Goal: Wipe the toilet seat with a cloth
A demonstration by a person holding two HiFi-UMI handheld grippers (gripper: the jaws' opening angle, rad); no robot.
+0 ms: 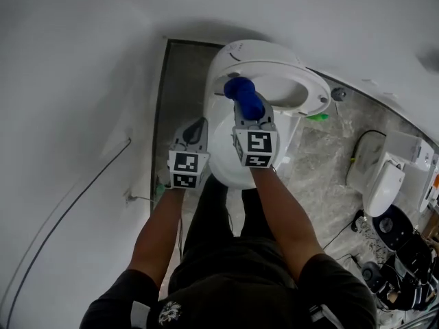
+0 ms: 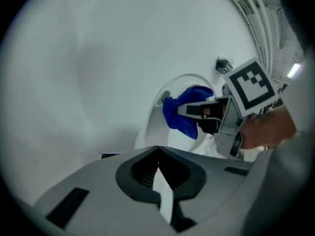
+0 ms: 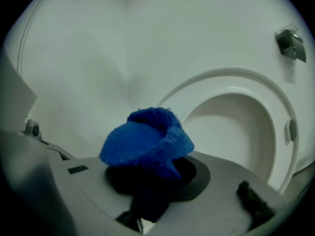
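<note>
A white toilet stands against the wall with its seat tipped up. My right gripper is over the bowl and shut on a bunched blue cloth, which hides its tips. In the right gripper view the cloth bulges from the jaws of the right gripper, and the raised seat ring is behind it. My left gripper hangs just left of it, shut and empty. The left gripper view shows its closed jaws, with the cloth and the right gripper beyond.
White wall lies to the left and behind, with a thin cable along it. A second white toilet seat unit and dark clutter lie on the marbled floor at right. A small green object and a metal valve are beside the toilet.
</note>
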